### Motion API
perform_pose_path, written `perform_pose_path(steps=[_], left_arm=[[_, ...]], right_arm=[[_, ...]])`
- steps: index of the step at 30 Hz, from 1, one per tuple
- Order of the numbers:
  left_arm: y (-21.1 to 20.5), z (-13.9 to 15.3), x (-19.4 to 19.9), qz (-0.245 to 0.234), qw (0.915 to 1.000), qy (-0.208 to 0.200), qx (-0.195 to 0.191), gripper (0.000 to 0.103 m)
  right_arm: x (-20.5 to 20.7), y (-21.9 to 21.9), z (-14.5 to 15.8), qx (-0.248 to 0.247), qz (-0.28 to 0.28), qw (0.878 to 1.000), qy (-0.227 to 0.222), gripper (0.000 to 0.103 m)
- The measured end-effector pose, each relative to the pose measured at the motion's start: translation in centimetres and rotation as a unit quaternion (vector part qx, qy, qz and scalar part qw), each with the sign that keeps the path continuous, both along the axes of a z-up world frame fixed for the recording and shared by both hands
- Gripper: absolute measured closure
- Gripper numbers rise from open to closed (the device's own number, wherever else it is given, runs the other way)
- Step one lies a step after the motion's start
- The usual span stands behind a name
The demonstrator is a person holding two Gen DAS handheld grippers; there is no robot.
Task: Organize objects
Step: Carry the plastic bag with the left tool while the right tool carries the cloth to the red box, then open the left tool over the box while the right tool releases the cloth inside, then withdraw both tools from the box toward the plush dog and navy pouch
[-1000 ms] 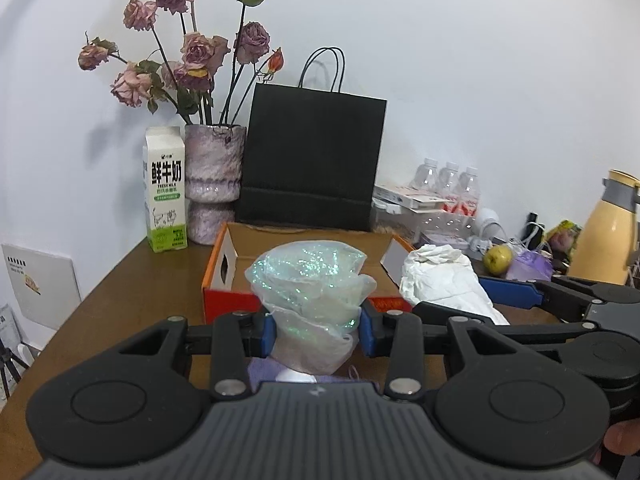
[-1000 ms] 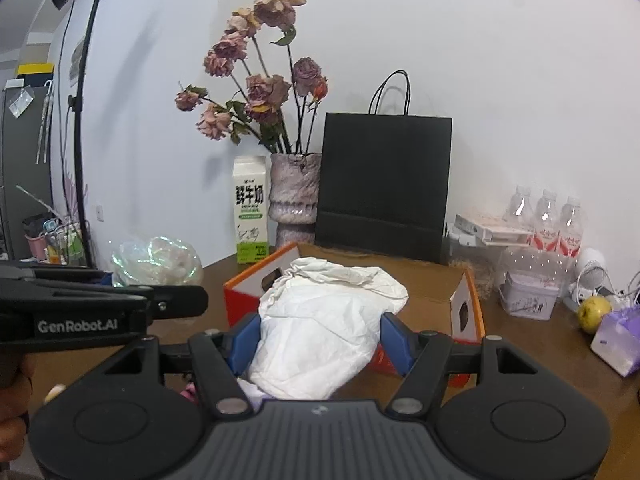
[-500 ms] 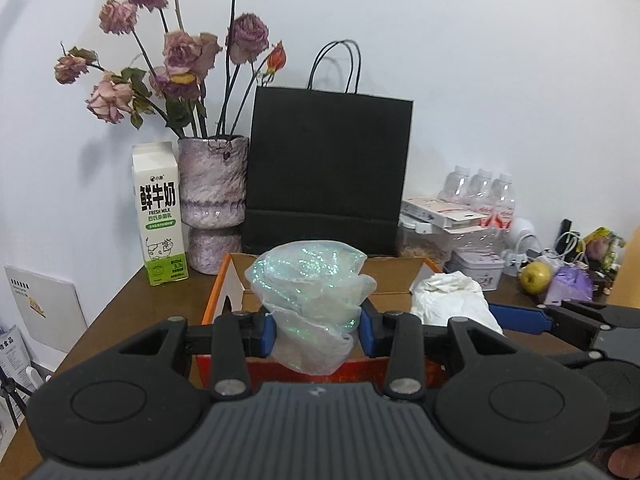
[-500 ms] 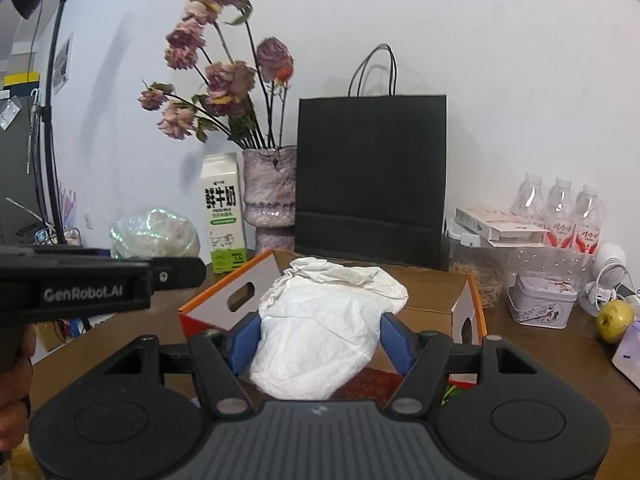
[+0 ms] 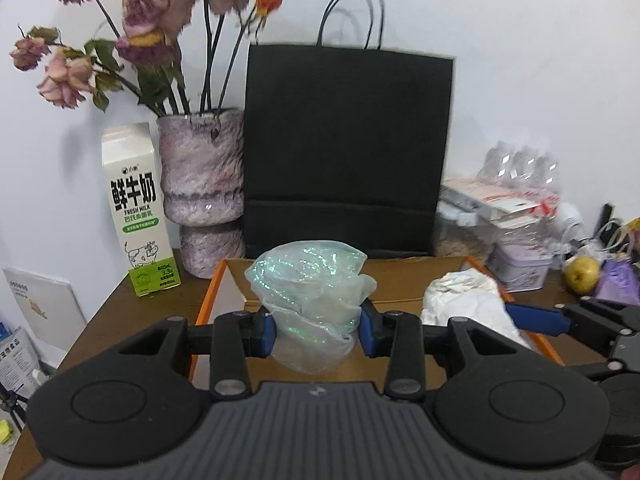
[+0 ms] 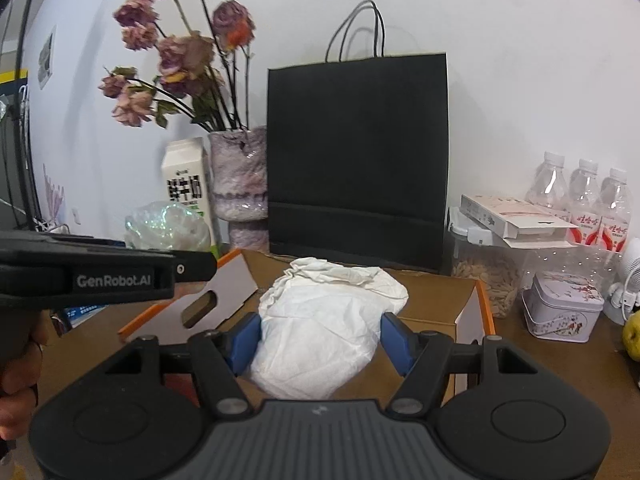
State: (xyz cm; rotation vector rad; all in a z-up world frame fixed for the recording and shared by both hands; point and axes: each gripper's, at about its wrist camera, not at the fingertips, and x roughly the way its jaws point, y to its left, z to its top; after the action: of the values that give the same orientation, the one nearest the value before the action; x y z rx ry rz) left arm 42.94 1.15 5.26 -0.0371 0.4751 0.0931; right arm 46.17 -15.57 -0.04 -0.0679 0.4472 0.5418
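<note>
Pinching an iridescent plastic bag [image 5: 312, 304] between its blue pads, the left gripper [image 5: 316, 330] holds it over the orange-edged cardboard box [image 5: 212, 300]. Beside it, the right gripper [image 6: 320, 342] clamps a crumpled white bag [image 6: 324, 328] above that box.

The black paper bag [image 5: 346, 152] hides the wall behind it. The flowers [image 5: 152, 20] are motion-blurred and cut off at the top edge. Bottle [image 5: 520, 168] labels are blurred, unreadable.

Bright, even light — slight blur, fisheye-bent edges.
</note>
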Motion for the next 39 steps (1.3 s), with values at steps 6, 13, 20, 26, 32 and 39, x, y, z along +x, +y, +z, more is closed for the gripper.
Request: perform_pose_path(steps=[6, 13, 20, 26, 32, 39], left_arm=[[1.2, -2.1, 4.7, 0.026, 0.9988, 0.040, -0.007, 0.064], [2.1, -3.2, 6.4, 0.042, 0.9988, 0.023, -0.011, 0.000], [2.0, -2.4, 5.4, 0.029, 0.9995, -0.005, -0.009, 0.000], [2.0, -1.5, 4.2, 0.032, 0.9994, -0.012, -0.005, 0.000], [2.0, -0.5, 2.4, 0.034, 0.9993, -0.016, -0.002, 0.000], [1.9, 0.5, -0.8, 0.036, 0.9991, -0.024, -0.003, 0.000]], right_arm=[[3.5, 1.1, -1.3, -0.023, -0.008, 1.000, 0.015, 0.037], [5.5, 1.0, -2.6, -0.030, -0.031, 0.999, 0.033, 0.000], [5.5, 0.6, -2.7, -0.034, -0.044, 0.998, 0.028, 0.000], [4.2, 0.6, -1.8, -0.035, -0.046, 0.998, 0.012, 0.000], [2.2, 0.5, -0.6, -0.034, -0.046, 0.998, 0.003, 0.000], [-0.7, 0.1, 0.5, -0.038, -0.048, 0.998, -0.004, 0.000]])
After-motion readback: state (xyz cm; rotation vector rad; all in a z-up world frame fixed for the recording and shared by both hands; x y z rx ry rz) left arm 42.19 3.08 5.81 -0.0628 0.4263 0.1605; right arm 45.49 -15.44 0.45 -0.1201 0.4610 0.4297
